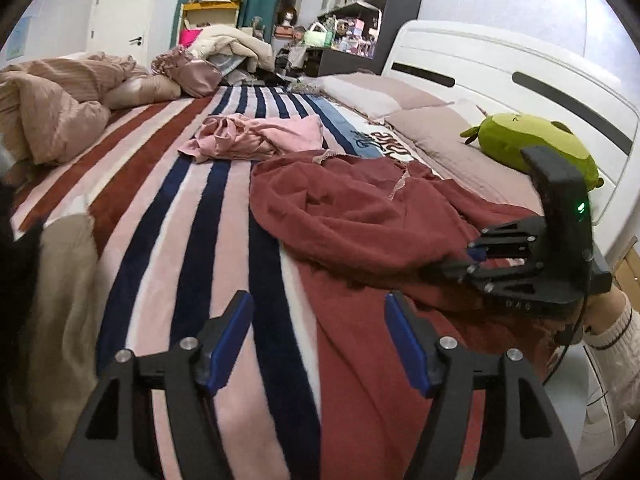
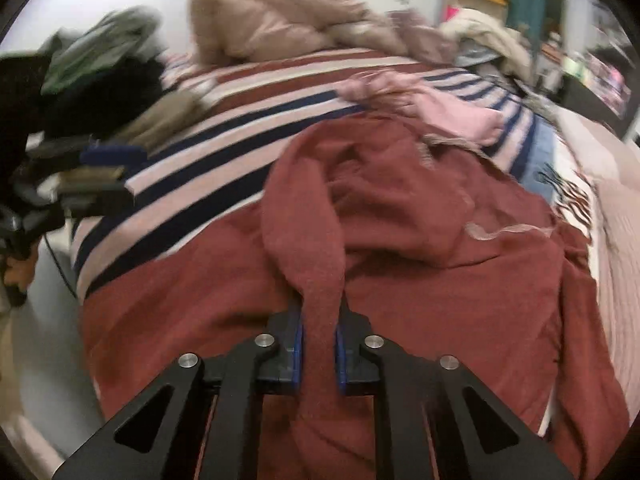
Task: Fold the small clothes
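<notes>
Dark red garment [image 2: 400,220] lying crumpled on the striped bed [image 1: 192,216], pink garment [image 1: 260,136] just beyond it. We are clenching the right gripper [image 2: 319,332] on a raised fold of the red cloth, pointing steeply down. We are holding the left gripper [image 1: 318,336] over the blanket beside it, jaws released, empty.

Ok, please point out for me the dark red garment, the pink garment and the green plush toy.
dark red garment [image 2: 420,216]: right wrist view, on its crumpled middle.
pink garment [image 1: 256,140]: left wrist view, on the bunched centre of the cloth.
green plush toy [image 1: 532,140]: left wrist view, on its rounded green body by the headboard.
</notes>
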Action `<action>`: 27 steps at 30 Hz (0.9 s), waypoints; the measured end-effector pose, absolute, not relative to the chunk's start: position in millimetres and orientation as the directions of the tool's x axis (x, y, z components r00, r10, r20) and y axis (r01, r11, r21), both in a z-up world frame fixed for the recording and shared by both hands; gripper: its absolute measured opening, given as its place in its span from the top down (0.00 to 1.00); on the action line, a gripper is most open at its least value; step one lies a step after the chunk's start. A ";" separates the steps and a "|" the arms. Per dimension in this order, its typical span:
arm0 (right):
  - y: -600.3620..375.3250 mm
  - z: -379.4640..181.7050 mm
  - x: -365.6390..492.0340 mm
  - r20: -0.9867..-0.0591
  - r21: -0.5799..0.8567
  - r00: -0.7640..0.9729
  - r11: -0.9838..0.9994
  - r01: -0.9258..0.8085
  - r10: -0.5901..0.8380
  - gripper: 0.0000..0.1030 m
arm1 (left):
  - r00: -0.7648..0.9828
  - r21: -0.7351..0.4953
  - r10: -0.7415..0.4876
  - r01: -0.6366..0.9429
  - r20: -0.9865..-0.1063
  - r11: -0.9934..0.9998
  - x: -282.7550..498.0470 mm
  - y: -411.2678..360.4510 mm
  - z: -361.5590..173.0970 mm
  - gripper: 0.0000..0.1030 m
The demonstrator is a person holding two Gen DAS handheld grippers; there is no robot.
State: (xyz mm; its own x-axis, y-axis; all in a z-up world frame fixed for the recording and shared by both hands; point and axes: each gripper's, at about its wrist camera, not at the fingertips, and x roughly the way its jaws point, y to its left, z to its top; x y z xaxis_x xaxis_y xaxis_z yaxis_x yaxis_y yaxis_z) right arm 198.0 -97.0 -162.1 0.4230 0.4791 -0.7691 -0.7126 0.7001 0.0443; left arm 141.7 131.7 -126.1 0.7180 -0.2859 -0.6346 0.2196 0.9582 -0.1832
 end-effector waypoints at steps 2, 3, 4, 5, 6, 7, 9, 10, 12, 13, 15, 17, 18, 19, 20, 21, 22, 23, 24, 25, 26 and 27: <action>-116.0 -158.6 212.8 -0.744 0.138 0.422 0.737 -0.661 0.518 0.96 | 0.701 -0.179 -0.296 0.238 -0.649 0.955 158.2 128.6 -129.2 0.37; -125.9 -157.4 220.8 -0.734 0.175 0.427 0.756 -0.631 0.527 0.96 | 0.690 -0.179 -0.306 0.251 -0.656 0.951 167.4 126.0 -131.4 0.37; -136.7 -157.4 228.9 -0.731 0.193 0.443 0.780 -0.595 0.519 0.96 | 0.682 -0.179 -0.309 0.257 -0.663 0.950 175.0 124.0 -133.7 0.37; -142.4 -157.7 234.0 -0.734 0.190 0.457 0.798 -0.571 0.502 0.96 | 0.671 -0.174 -0.307 0.259 -0.675 0.950 184.6 120.7 -136.2 0.37; -150.9 -158.8 239.2 -0.741 0.183 0.469 0.816 -0.548 0.480 0.96 | 0.659 -0.169 -0.304 0.263 -0.688 0.950 193.3 117.3 -138.7 0.38; -159.2 -161.4 244.9 -0.751 0.169 0.481 0.835 -0.523 0.453 0.96 | 0.647 -0.162 -0.302 0.268 -0.700 0.950 202.2 113.3 -142.0 0.38; -170.0 -167.6 250.6 -0.771 0.144 0.490 0.861 -0.488 0.407 0.96 | 0.629 -0.127 -0.281 0.278 -0.725 0.952 221.6 104.8 -149.7 0.38; -177.0 -171.9 254.3 -0.783 0.133 0.491 0.873 -0.469 0.382 0.96 | 0.618 -0.109 -0.270 0.285 -0.739 0.952 231.9 99.7 -154.0 0.38; -189.6 -179.6 258.7 -0.801 0.118 0.492 0.895 -0.430 0.342 0.96 | 0.599 -0.103 -0.271 0.299 -0.753 0.949 247.0 93.5 -160.7 0.38; -195.8 -183.2 262.0 -0.808 0.122 0.487 0.902 -0.414 0.332 0.96 | 0.588 -0.105 -0.276 0.307 -0.760 0.946 253.6 90.5 -163.9 0.38; -202.1 -187.9 261.8 -0.817 0.127 0.479 0.909 -0.396 0.322 0.96 | 0.554 -0.105 -0.286 0.335 -0.782 0.936 268.4 81.4 -173.1 0.38; -206.2 -191.4 262.7 -0.821 0.105 0.486 0.916 -0.388 0.300 0.96 | 0.536 -0.111 -0.289 0.340 -0.793 0.934 282.0 73.7 -181.6 0.38; -208.3 -191.9 263.2 -0.821 0.105 0.487 0.917 -0.384 0.298 0.96 | 0.544 -0.111 -0.288 0.335 -0.788 0.936 286.7 71.7 -182.6 0.38; -211.3 -191.5 263.0 -0.817 0.121 0.486 0.916 -0.382 0.310 0.96 | 0.555 -0.109 -0.284 0.328 -0.782 0.939 291.2 70.3 -182.4 0.39; -212.5 -191.1 262.5 -0.814 0.131 0.486 0.915 -0.381 0.318 0.96 | 0.569 -0.100 -0.270 0.312 -0.776 0.945 296.7 69.6 -181.7 0.44; -213.3 -190.5 261.5 -0.812 0.134 0.487 0.915 -0.381 0.322 0.96 | 0.583 -0.084 -0.245 0.289 -0.775 0.954 302.5 69.9 -180.9 0.49; -213.5 -189.6 260.7 -0.808 0.137 0.491 0.914 -0.382 0.326 0.96 | 0.594 -0.075 -0.225 0.267 -0.773 0.961 307.3 71.4 -180.1 0.51; -214.9 -189.4 260.4 -0.806 0.141 0.492 0.914 -0.381 0.330 0.96 | 0.608 -0.061 -0.196 0.236 -0.769 0.970 312.1 73.9 -178.8 0.56; -215.9 -188.8 259.3 -0.803 0.147 0.494 0.914 -0.379 0.334 0.96 | 0.622 -0.026 -0.149 0.201 -0.769 0.979 317.3 76.1 -178.4 0.60; -217.9 -187.9 259.2 -0.799 0.155 0.498 0.915 -0.373 0.338 0.96 | 0.631 -0.001 -0.112 0.173 -0.768 0.985 320.8 79.3 -178.3 0.60; -218.2 -187.6 259.8 -0.797 0.158 0.500 0.916 -0.370 0.339 0.96 | 0.637 0.004 -0.096 0.153 -0.765 0.988 323.3 83.8 -177.8 0.60; -220.4 -187.2 260.2 -0.796 0.159 0.503 0.918 -0.363 0.337 0.96 | 0.643 0.003 -0.086 0.135 -0.761 0.991 325.4 88.8 -177.2 0.60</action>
State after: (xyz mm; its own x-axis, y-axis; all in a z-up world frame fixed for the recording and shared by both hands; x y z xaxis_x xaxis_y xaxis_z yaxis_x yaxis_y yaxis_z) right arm 260.2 -220.4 -187.2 0.5029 0.3365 -0.7961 -0.3632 0.9181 0.1587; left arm 325.4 88.8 -177.2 0.6435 -0.0859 -0.7606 0.1354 0.9908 0.0027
